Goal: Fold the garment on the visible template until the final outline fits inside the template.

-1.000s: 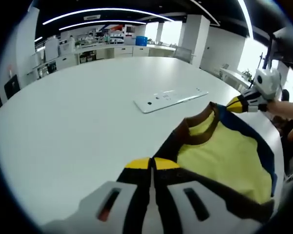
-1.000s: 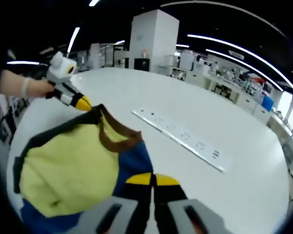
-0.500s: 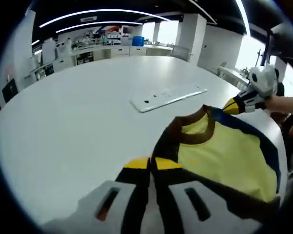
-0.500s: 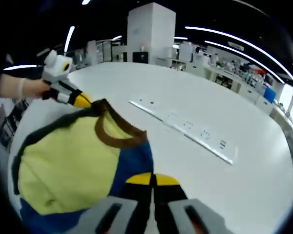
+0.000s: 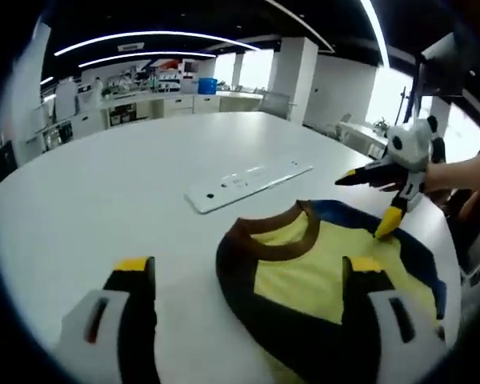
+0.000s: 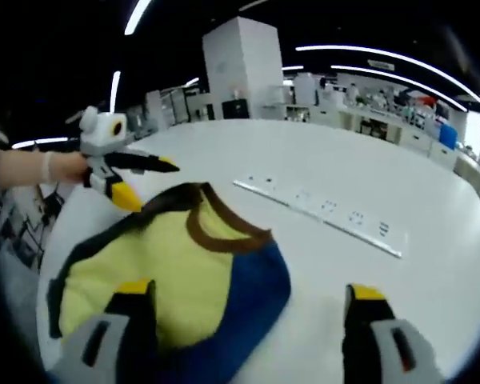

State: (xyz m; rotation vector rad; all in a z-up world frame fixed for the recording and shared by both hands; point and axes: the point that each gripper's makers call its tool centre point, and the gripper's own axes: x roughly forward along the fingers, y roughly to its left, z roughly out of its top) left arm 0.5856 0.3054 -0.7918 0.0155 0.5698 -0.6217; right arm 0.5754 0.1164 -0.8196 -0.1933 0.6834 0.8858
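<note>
Left gripper (image 5: pixel 248 276) spread wide open right up front, nothing held. Right gripper (image 6: pixel 246 296) same deal, jaws far apart and empty. Just past them, yellow garment (image 5: pixel 320 272) with brown collar and blue trim lying flat on the white table (image 5: pixel 104 192), near its edge. Farther out, long white strip (image 5: pixel 248 180) flat on the table. Lab benches way back.
</note>
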